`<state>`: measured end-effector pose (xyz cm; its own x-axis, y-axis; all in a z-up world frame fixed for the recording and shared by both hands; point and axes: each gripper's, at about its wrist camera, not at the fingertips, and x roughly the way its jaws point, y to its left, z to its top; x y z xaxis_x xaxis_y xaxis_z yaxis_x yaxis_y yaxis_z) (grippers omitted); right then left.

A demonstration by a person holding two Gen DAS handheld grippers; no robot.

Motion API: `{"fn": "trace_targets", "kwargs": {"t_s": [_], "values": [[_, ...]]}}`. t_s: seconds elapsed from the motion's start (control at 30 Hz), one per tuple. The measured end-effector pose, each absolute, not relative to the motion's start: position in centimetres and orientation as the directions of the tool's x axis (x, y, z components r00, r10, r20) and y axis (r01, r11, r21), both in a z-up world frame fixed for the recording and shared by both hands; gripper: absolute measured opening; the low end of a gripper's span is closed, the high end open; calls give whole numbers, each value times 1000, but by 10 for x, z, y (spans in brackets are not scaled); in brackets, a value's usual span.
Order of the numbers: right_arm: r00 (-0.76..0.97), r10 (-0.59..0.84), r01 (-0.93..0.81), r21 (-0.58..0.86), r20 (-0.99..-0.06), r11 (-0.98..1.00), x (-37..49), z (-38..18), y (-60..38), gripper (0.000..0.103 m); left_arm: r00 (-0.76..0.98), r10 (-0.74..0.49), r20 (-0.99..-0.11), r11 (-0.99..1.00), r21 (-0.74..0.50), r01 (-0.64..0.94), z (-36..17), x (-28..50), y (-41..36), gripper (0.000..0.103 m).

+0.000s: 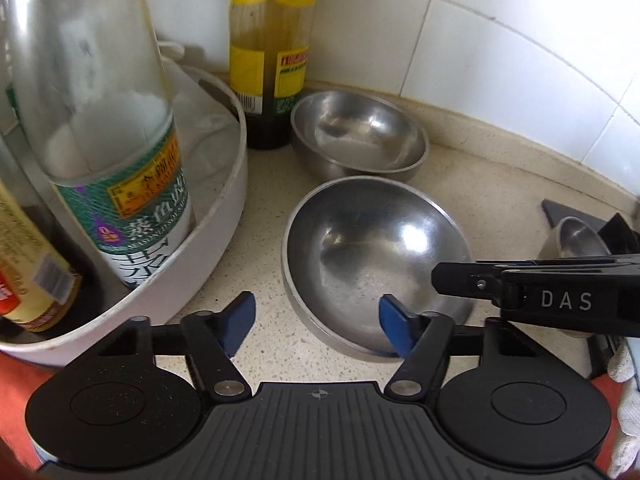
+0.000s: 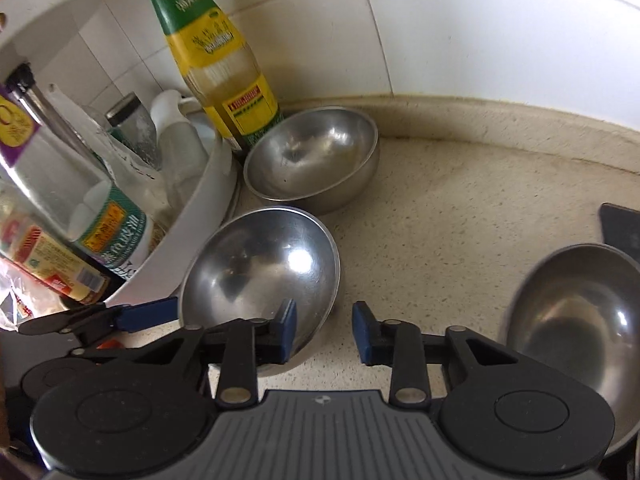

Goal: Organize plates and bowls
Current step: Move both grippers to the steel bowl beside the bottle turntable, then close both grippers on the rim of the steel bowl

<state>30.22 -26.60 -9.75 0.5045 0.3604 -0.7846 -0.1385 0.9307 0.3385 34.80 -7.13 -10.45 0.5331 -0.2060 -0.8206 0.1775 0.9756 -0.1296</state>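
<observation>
Three steel bowls sit on the speckled counter. The near bowl [image 1: 360, 248] [image 2: 256, 264] lies between both grippers. My left gripper [image 1: 318, 322] is open and straddles the bowl's near rim, with the right pad inside and the left pad clear of the wall. One of its blue pads [image 2: 148, 316] shows at the bowl's left side. My right gripper [image 2: 324, 332] [image 1: 438, 276] has narrow jaws shut on the bowl's right rim, one pad inside and one outside. A second bowl [image 1: 360, 132] [image 2: 316, 152] stands behind by the wall. The third bowl [image 2: 576, 312] [image 1: 572, 236] is to the right.
A white round tray [image 1: 224, 216] [image 2: 208, 184] full of sauce bottles crowds the left. A yellow-labelled bottle [image 1: 268, 60] [image 2: 224, 64] stands in the tiled corner, touching the far bowl. A black hob corner [image 2: 620, 228] lies at the right. Bare counter shows between the bowls.
</observation>
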Motion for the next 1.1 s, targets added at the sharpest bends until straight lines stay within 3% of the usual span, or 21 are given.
{"fn": "trace_targets", "kwargs": {"t_s": [0.13, 0.33, 0.8, 0.93, 1.1], "values": [[492, 391, -130, 378, -778, 917, 306, -103, -270, 18, 490, -230, -841, 968, -149, 200, -115, 353, -74, 52], [461, 416, -121, 409, -784, 904, 293, -105, -278, 18, 481, -244, -842, 961, -142, 239, -112, 344, -80, 51], [472, 357, -22, 394, -806, 919, 232, -102, -302, 20, 439, -315, -841, 908, -133, 398, -99, 311, -114, 58], [530, 310, 19, 376, -790, 926, 212, -88, -317, 22, 458, -325, -828, 901, -124, 415, -92, 303, -110, 67], [585, 258, 86, 375, -769, 923, 180, -69, -347, 23, 487, -335, -807, 898, -116, 424, -78, 300, -105, 69]]}}
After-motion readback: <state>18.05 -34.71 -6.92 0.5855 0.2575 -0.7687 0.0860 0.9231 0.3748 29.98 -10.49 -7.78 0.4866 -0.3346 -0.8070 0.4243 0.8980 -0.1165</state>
